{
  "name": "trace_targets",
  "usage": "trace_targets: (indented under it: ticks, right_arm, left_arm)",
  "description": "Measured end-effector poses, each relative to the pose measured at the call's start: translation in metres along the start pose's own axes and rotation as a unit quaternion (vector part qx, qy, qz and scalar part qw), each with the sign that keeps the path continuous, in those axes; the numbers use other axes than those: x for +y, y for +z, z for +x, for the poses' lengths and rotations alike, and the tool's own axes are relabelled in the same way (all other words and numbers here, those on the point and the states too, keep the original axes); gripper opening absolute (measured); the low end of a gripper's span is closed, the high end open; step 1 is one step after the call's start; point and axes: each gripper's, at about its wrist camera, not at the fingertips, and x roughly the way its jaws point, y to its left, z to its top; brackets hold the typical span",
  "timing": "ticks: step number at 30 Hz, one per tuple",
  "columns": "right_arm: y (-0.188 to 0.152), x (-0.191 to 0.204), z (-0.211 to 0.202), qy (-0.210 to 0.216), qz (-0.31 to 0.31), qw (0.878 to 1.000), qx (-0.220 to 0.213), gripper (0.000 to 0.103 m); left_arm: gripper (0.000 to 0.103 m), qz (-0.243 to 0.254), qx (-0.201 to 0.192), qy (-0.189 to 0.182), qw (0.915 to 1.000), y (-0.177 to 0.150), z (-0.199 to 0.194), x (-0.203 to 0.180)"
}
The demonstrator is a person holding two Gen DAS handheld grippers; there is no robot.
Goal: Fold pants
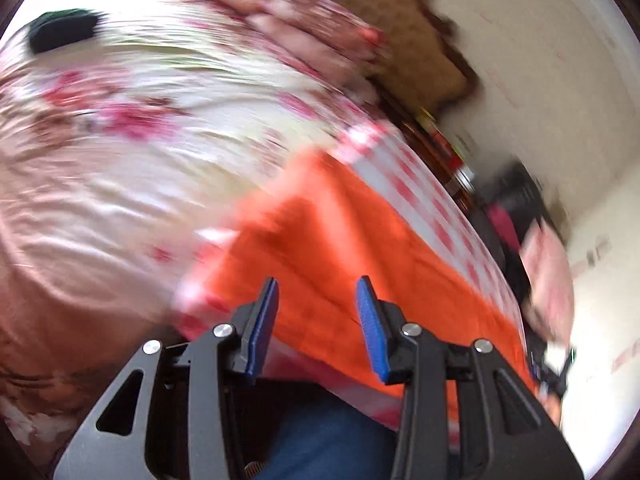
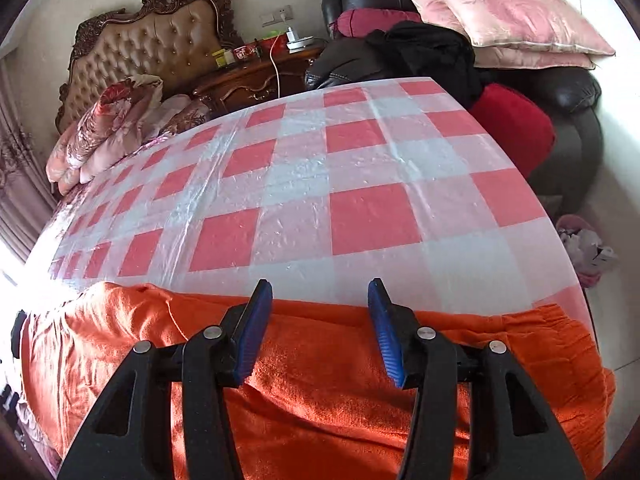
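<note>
the orange pants (image 2: 320,380) look soft, light and limp on the checked tabletop (image 2: 360,184); pinch the far hem edge; right hand-held gripper (image 2: 320,292) and left hand-held gripper (image 1: 318,290) both spread, empty

Left wrist view is smeared w/ motion blur: the floral bedding (image 1: 132,120), the headboard (image 1: 404,40) and the far-right clutter (image 1: 516,208) have no clear edges. A dark patch (image 1: 62,32) far left, maybe cloth, can't be identified. In the right wrist view, the orange pants (image 2: 320,392) are cut off at the near edge and partly hidden behind the right hand-held gripper (image 2: 320,292). Small nightstand items (image 2: 256,50) are too tiny to name.
</note>
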Motion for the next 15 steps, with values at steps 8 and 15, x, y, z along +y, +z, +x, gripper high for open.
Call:
trace_targets:
  ticks: [8, 15]
  right_arm:
    - [-0.002, 0.039, -0.023, -0.049, -0.044, 0.997, -0.032, 0.048]
    - [-0.038, 0.151, -0.044, 0.015, -0.133, 0.991, -0.002, 0.056]
  left_arm:
    - [0.041, 0.063, 0.028, 0.023, 0.9974, 0.036, 0.027, -0.003]
    - [0.009, 0.122, 0.042, 0.083, 0.9882, 0.036, 0.045, -0.013]
